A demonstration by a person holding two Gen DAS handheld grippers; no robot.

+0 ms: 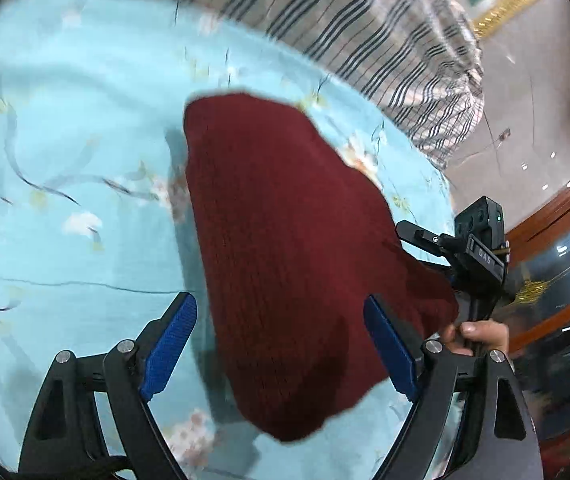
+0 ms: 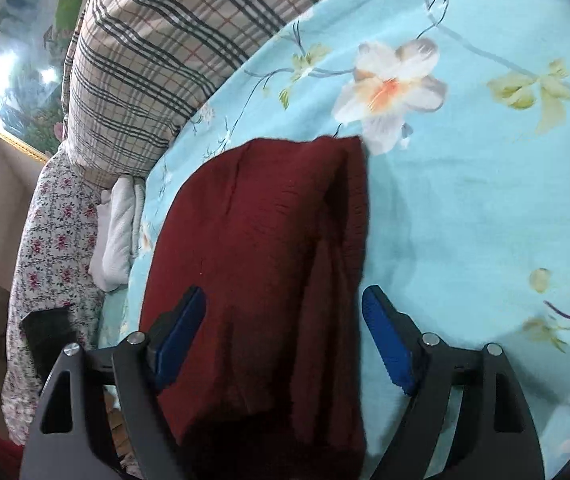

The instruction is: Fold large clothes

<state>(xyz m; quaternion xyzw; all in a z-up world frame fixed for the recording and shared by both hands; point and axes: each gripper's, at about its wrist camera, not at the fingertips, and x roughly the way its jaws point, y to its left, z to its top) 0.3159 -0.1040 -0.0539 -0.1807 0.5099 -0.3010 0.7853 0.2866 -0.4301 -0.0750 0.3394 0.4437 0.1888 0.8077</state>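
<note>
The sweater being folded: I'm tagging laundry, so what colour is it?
Dark red, a plain knit sweater; the right wrist view shows it best.

Even, soft indoor light. Left wrist view smeared by motion blur, worst on the plaid quilt (image 1: 365, 32) at top. Right wrist view sharp mid-frame. Glare patches on the framed picture (image 2: 17, 92), upper left. Fisheye bends edges; black vignette in corners. Faint shadows beside the maroon sweater (image 2: 269, 272).
</note>
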